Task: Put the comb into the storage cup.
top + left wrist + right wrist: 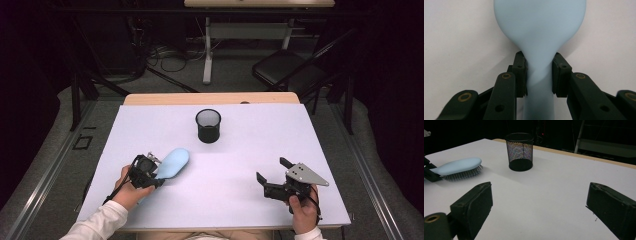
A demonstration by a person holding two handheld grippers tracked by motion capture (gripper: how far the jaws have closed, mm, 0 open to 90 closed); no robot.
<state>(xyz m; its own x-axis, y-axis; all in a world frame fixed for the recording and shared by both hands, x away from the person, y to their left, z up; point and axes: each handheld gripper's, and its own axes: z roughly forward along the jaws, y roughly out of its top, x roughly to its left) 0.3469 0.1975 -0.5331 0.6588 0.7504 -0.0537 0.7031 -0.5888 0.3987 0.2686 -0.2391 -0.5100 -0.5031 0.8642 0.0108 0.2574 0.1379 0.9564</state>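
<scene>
High view: left gripper [148,172] sat near the table's [150,125] left front corner, clamped on the handle of the light-blue hairbrush [172,162] — brush head pointed toward the table's middle, low over or on the surface, can't tell which. Black mesh cup [208,125] stood upright toward the far edge, about centred, well apart from the brush. Right gripper [275,175] hovered near the right front corner, jaws spread, nothing between them.

Left gripper view: pads [521,72] pinched the brush neck [539,72] from both sides, just behind the head — grip looked done.

Right gripper view: brush [459,166] lay bristles-down at the left, apparently still on the table; cup [520,151] beyond it, empty as far as visible. Own jaws wide apart over bare table.

Judgement: grasp complete, lift and carry not started. If the cup is the target, the transfer and drop-in are all left.
</scene>
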